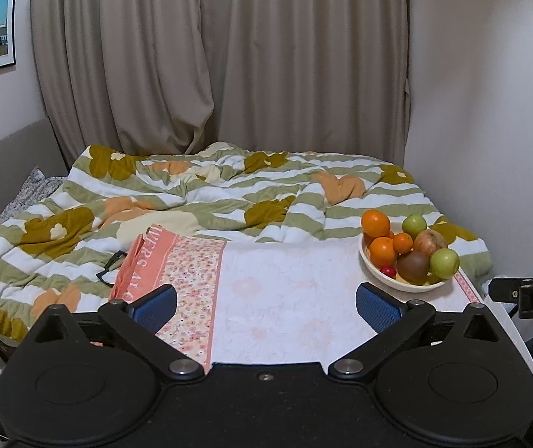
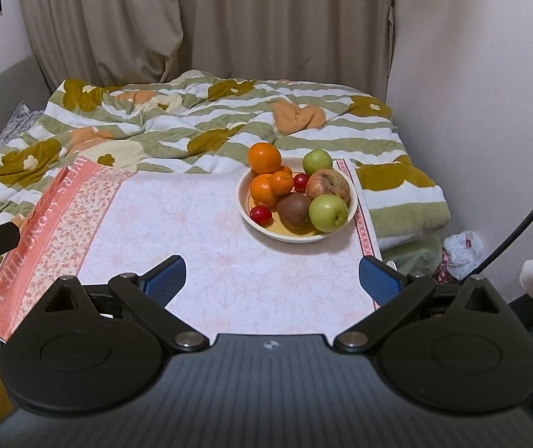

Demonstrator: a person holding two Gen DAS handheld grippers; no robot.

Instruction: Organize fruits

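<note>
Now | left gripper (image 1: pixel 266 304) fingers apart | right gripper (image 2: pixel 272 280) fingers apart | cloth (image 2: pixel 53 224) lettering partly readable: "ALONG THE"

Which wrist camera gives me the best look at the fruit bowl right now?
The right wrist view: the fruit bowl sits near centre, showing both small red fruits. In the left wrist view the fruit bowl sits far right, seen lower, with only one small red fruit visible.

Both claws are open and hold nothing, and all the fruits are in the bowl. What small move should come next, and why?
Probably bring the right claw forward toward the bowl and aim for the top orange. It sits highest on the pile and free to take. The bowl lies ahead of this claw, while from the left claw it stands off to the right.
</note>
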